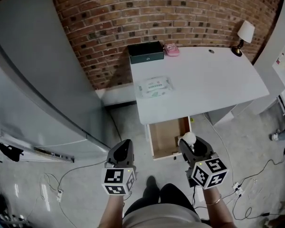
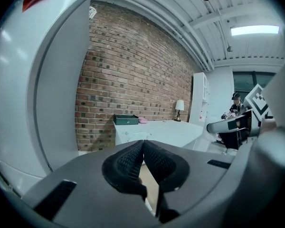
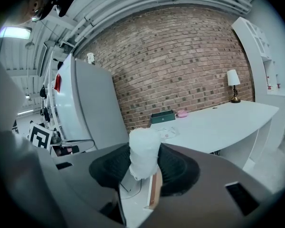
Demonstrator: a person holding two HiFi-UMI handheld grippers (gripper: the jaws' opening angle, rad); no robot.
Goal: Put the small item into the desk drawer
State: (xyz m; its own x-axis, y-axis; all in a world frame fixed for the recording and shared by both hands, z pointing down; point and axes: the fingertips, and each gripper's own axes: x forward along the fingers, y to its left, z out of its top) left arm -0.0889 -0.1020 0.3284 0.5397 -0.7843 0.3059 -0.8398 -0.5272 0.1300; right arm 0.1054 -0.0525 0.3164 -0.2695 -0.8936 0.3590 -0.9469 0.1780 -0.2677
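Observation:
My right gripper (image 1: pixel 188 141) is shut on a small white fuzzy item (image 3: pixel 143 152), whose rounded top (image 1: pixel 188 137) sticks out past the jaw tips. It hangs just off the front right corner of the open wooden desk drawer (image 1: pixel 167 137), which is pulled out from under the white desk (image 1: pixel 204 82). My left gripper (image 1: pixel 122 151) hovers over the floor left of the drawer, shut with nothing between its pads (image 2: pixel 133 163). Both gripper views look towards the desk (image 2: pixel 156 129) and the brick wall.
On the desk lie a wipes pack (image 1: pixel 154 86), a dark green box (image 1: pixel 146 52), a pink object (image 1: pixel 171 49) and a small lamp (image 1: pixel 243 34). A large grey cabinet (image 1: pixel 33 80) stands at the left. Cables (image 1: pixel 61 184) trail on the floor at both sides.

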